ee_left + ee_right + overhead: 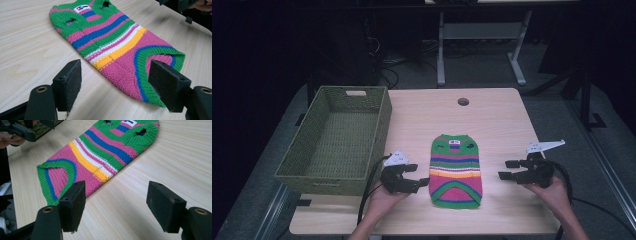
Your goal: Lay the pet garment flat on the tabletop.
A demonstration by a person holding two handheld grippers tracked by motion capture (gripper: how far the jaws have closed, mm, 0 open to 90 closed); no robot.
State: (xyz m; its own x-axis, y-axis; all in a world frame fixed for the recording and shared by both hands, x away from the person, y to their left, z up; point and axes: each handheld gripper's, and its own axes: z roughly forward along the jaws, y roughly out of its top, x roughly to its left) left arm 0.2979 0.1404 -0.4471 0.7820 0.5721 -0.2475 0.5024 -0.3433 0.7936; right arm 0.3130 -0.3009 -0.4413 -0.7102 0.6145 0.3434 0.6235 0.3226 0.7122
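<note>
Coarse knitted wool sweater (456,170) on matt wooden table (502,120).

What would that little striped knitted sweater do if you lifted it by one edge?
The striped sweater would probably droop and fold, since it is soft knit lying flat on the table. It looks light for its size. The ribbed yarn likely grips well, though a push may bunch it rather than slide it.

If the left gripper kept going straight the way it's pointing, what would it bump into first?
Most likely the striped sweater: the left gripper, jaws open, points at its near side edge, lying flat on the table.
</note>
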